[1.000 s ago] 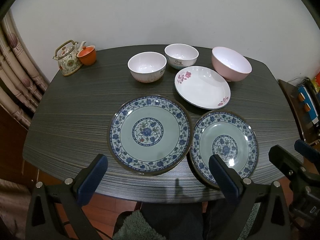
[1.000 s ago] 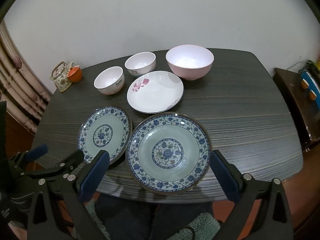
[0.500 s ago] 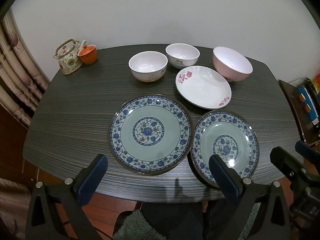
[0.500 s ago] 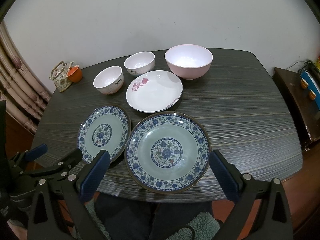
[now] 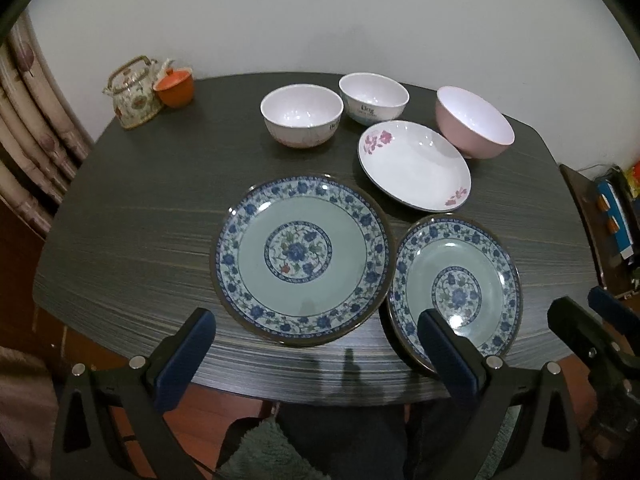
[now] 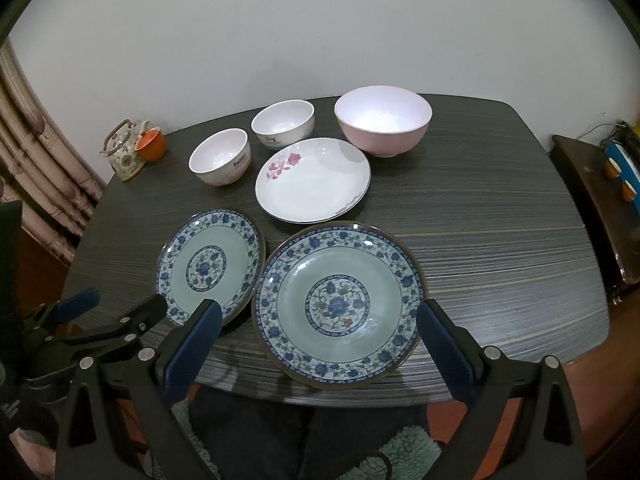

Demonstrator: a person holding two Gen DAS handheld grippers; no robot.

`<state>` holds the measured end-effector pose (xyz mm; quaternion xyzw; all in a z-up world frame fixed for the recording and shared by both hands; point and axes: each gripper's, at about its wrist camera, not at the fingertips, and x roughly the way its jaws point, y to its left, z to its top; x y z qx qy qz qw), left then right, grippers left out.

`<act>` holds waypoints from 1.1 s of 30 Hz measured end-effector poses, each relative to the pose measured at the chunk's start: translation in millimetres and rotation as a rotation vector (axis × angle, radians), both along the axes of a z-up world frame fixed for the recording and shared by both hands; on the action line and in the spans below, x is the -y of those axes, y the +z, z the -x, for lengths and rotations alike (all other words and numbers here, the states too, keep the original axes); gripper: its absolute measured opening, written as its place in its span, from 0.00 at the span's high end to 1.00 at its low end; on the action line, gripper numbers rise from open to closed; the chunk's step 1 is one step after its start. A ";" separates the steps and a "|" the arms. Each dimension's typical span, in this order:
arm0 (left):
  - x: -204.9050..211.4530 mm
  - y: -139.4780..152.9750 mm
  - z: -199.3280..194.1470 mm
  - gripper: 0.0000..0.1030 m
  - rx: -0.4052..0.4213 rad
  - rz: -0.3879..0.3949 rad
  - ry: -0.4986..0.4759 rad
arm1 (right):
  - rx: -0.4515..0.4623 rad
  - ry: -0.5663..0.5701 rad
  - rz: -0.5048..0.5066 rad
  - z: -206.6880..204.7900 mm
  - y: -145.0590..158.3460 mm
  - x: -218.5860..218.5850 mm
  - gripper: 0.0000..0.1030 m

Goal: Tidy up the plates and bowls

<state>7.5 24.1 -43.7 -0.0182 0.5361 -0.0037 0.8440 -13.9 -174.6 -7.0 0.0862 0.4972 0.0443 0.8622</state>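
Observation:
Two blue-patterned plates lie side by side at the table's near edge: the left one (image 5: 300, 256) (image 6: 210, 266) and the right one (image 5: 456, 288) (image 6: 338, 302). Behind them sits a white plate with pink flowers (image 5: 416, 164) (image 6: 314, 180). Further back stand two white bowls (image 5: 302, 114) (image 5: 374, 98) and a pink bowl (image 5: 474, 122) (image 6: 383, 118). My left gripper (image 5: 314, 328) hovers open over the left blue plate's near rim, holding nothing. My right gripper (image 6: 318, 316) hovers open over the right blue plate, also holding nothing.
The dark wood-grain table (image 5: 140, 220) stands against a white wall. A floral teapot (image 5: 134, 92) and an orange cup (image 5: 175, 87) sit at its back left corner. A curtain (image 5: 28, 132) hangs on the left, and a low cabinet (image 6: 588, 184) stands on the right.
Both grippers have drifted only slightly and stay open. The dishes have not moved.

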 end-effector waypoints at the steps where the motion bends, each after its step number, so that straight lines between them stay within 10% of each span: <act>1: -0.8 -1.9 -0.3 0.00 -0.002 0.001 -0.001 | -0.004 0.004 -0.003 -1.0 -1.8 -0.8 0.08; 20: -112.0 -33.1 -35.6 0.00 -0.050 0.444 0.204 | -0.091 0.205 -0.346 -53.7 -37.4 -12.6 0.28; 33: -148.7 -69.3 -60.3 0.02 -0.112 0.534 0.300 | -0.212 0.201 -0.375 -99.6 -70.8 -24.7 0.34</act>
